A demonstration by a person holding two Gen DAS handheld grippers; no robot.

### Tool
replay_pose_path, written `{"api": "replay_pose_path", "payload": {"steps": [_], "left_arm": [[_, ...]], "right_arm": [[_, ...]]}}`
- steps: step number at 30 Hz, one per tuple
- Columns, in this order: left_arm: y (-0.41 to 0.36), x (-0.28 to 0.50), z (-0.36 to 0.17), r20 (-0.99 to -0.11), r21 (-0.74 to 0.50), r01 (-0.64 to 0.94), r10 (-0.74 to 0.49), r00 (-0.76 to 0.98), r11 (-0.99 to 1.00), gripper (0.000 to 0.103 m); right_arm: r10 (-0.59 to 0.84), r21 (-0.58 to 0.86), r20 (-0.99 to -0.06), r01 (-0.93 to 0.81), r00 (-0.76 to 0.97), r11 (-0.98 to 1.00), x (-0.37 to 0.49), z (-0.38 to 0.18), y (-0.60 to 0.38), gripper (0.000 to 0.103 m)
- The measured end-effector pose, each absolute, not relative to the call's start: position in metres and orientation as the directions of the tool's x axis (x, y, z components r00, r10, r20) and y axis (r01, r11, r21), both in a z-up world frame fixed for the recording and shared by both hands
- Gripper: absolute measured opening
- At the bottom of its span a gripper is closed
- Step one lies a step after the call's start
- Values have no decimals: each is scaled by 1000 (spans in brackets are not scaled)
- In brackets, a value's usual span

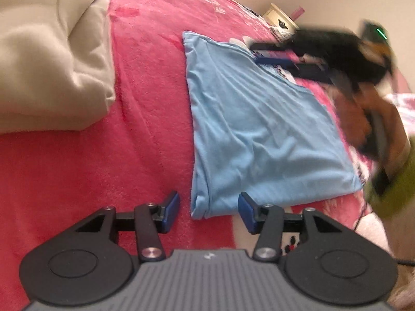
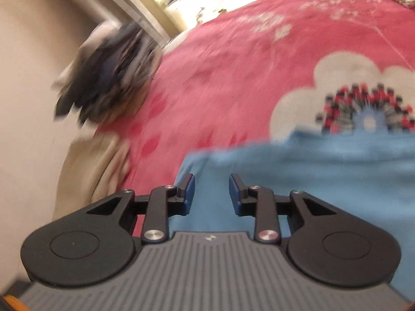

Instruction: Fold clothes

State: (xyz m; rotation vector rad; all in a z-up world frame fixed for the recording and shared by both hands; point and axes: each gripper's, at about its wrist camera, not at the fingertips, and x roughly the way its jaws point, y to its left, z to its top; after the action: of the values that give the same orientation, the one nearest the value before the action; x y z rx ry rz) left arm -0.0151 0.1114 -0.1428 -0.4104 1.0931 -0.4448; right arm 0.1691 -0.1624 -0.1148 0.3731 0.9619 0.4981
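Note:
A light blue shirt (image 1: pixel 262 132) lies folded into a rectangle on the pink blanket (image 1: pixel 145 103). My left gripper (image 1: pixel 208 212) is open and empty, its fingertips straddling the shirt's near left corner. My right gripper (image 1: pixel 290 59) appears blurred in the left wrist view, over the shirt's far right edge. In the right wrist view my right gripper (image 2: pixel 211 194) is open and empty above the blue shirt (image 2: pixel 311 181).
A beige garment (image 1: pixel 52 59) lies bunched on the blanket at the left. A blurred dark pile of clothes (image 2: pixel 109 72) sits at the bed's edge by the wall (image 2: pixel 31 77). A cream cabinet (image 1: pixel 280 19) stands beyond the bed.

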Motion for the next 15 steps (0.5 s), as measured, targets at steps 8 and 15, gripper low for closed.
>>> {"api": "replay_pose_path", "payload": {"steps": [8, 15], "left_arm": [[146, -13, -146, -708, -642, -30, -578, 405, 766, 47], [158, -19, -132, -699, -656, -76, -566, 438, 751, 47]], "right_arm": [[558, 251, -741, -618, 373, 745, 40, -103, -119, 42], [542, -25, -758, -845, 364, 533, -31, -124, -60, 52]]}}
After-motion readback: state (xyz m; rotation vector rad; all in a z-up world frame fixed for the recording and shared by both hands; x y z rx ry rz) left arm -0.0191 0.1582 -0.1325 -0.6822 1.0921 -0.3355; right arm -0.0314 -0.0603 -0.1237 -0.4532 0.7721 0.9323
